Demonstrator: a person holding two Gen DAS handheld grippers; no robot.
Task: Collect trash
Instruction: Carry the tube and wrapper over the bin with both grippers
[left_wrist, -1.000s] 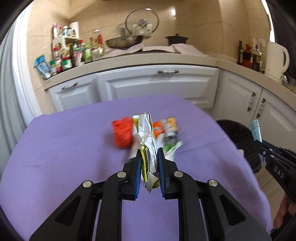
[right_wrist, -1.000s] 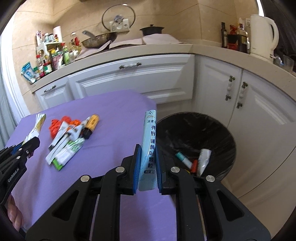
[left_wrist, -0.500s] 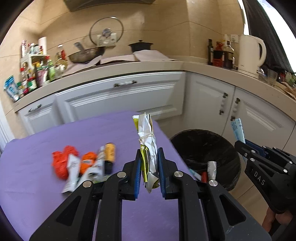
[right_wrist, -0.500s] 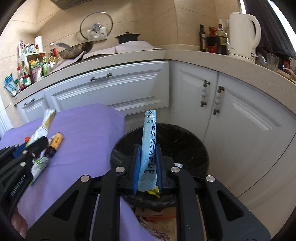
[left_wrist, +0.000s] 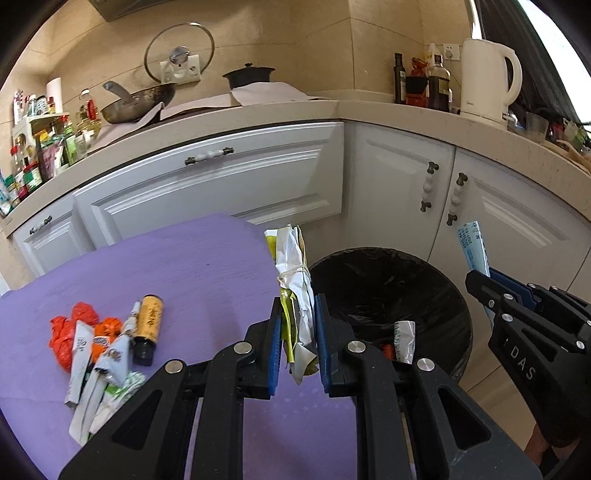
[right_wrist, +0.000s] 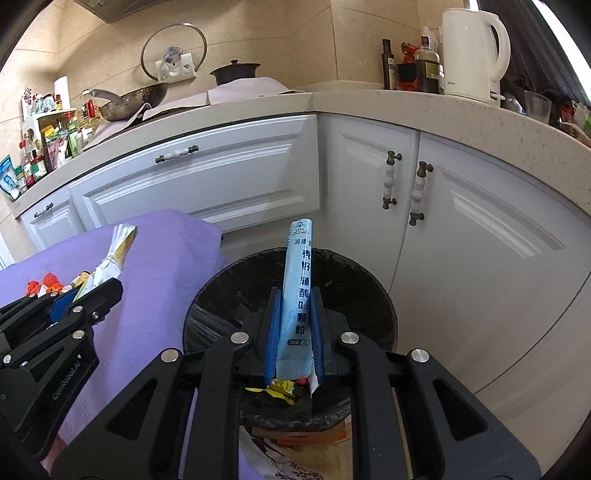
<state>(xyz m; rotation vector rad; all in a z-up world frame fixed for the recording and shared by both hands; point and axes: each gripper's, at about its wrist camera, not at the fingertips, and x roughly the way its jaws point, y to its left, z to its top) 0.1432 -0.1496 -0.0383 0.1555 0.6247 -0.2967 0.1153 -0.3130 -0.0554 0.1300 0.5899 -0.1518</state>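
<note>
My left gripper (left_wrist: 296, 314) is shut on a crumpled white and green wrapper (left_wrist: 293, 273) tied with string, held over the right edge of the purple table (left_wrist: 192, 269). My right gripper (right_wrist: 293, 306) is shut on a light blue sachet (right_wrist: 297, 280) and holds it upright above the black-lined trash bin (right_wrist: 354, 295). The bin (left_wrist: 436, 280) holds some wrappers. A pile of trash lies on the table at the left: an orange bag (left_wrist: 64, 332), an amber bottle (left_wrist: 147, 325) and several sachets (left_wrist: 103, 373).
White kitchen cabinets (left_wrist: 229, 184) stand right behind the table and bin. The counter carries a wok (left_wrist: 136, 103), a black pot (left_wrist: 249, 75), bottles (left_wrist: 436, 85) and a white kettle (left_wrist: 487, 81). A paper bag (right_wrist: 306, 443) lies on the floor by the bin.
Both grippers have swung right towards the bin, each keeping its hold. The right gripper with the blue sachet now hangs over the bin; the left one has reached the table's right edge.
</note>
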